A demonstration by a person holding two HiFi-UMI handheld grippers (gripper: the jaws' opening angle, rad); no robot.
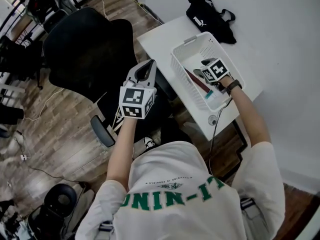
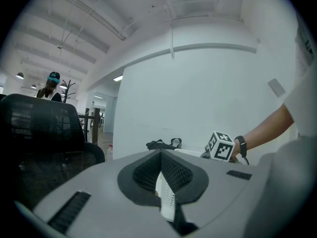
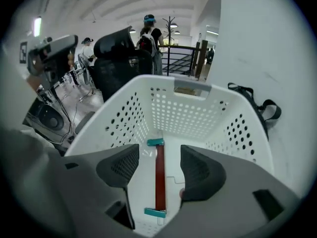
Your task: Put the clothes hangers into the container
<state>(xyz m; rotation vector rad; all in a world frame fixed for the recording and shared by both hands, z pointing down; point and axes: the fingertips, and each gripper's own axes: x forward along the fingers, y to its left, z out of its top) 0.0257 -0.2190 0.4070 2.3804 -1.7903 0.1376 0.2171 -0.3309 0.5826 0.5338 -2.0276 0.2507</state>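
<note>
While the red hanger (image 3: 159,177) w/ teal clips lies flat on the floor of the white basket (image 3: 188,86), the right gripper (image 3: 159,155) hangs above it, jaws apart, hanger showing in the gap below, untouched. Basket sits on the desk (image 1: 160,36), black bag (image 1: 210,18) nearby. Left gripper (image 2: 162,155) is over the chair (image 1: 90,49), jaws together, empty.

Basket (image 3: 188,114) mouth unobstructed; hanger (image 3: 159,175) along floor.
</note>
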